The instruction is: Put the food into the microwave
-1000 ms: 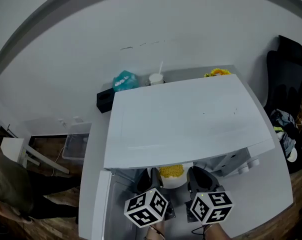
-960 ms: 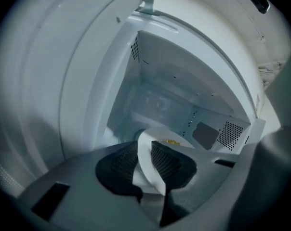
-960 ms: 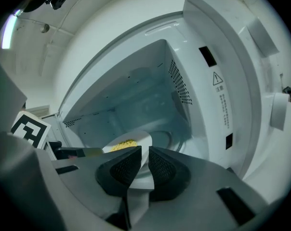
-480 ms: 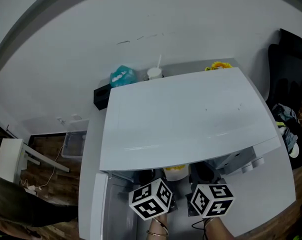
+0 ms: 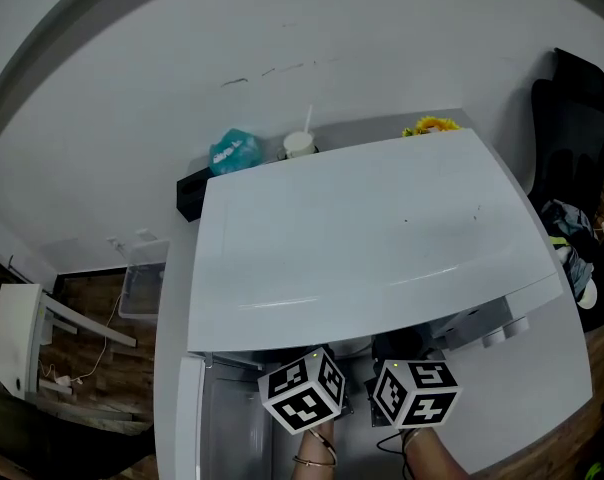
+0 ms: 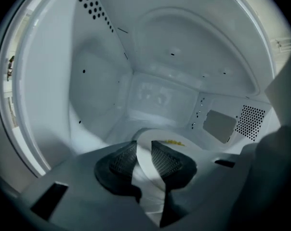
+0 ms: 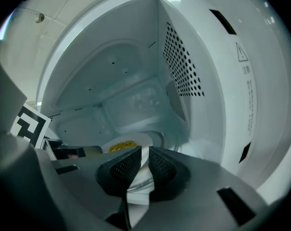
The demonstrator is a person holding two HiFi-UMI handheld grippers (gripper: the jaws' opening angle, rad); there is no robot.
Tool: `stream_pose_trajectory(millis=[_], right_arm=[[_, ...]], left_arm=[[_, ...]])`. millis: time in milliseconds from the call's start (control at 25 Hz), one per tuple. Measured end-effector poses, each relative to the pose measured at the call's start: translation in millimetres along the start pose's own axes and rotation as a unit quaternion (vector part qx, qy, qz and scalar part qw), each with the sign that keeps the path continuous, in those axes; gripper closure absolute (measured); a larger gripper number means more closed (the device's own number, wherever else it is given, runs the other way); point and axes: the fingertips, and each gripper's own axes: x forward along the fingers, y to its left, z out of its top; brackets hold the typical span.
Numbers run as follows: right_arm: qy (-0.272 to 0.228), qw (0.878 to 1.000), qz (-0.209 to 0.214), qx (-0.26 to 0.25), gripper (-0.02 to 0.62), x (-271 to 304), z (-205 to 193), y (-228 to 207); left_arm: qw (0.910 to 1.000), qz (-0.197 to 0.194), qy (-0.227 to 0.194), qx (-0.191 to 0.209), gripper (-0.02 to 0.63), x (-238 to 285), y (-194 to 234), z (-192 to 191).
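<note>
A white plate (image 6: 148, 177) carrying yellow food (image 6: 173, 142) is inside the white microwave (image 5: 362, 228), low over the cavity floor. My left gripper (image 6: 145, 161) is shut on the plate's near rim, which shows white between its mesh pads. My right gripper (image 7: 144, 164) grips the same plate (image 7: 141, 139) at its right rim, with the food (image 7: 121, 146) just beyond. In the head view only the two marker cubes show, left (image 5: 302, 396) and right (image 5: 415, 393). The jaws and plate are hidden under the microwave's top.
The microwave door (image 5: 187, 418) hangs open at the left. Behind the microwave stand a teal bag (image 5: 232, 152), a cup with a straw (image 5: 299, 144), yellow flowers (image 5: 432, 125) and a black box (image 5: 189, 196). A black chair (image 5: 572, 138) is at the right.
Both grippers have pushed forward and slightly down into the cavity with the plate. The food, seen under the microwave's front edge a second ago, is now hidden in the head view.
</note>
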Motion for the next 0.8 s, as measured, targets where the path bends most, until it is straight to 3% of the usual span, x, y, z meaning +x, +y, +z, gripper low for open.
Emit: stream_pose_trajectory(millis=[400, 800], right_arm=[[0.006, 0.999, -0.017, -0.028, 0.540, 5.9, -1.9, -3.2], [-0.004, 1.000, -0.019, -0.002, 0.540, 5.7, 0.3, -6.6]], left_arm=[[0.9986, 0.036, 0.021, 0.032, 0.514, 5.4, -0.8, -2.7], [0.9958, 0.064, 0.024, 0.061, 0.509, 6.7, 0.3, -6.3]])
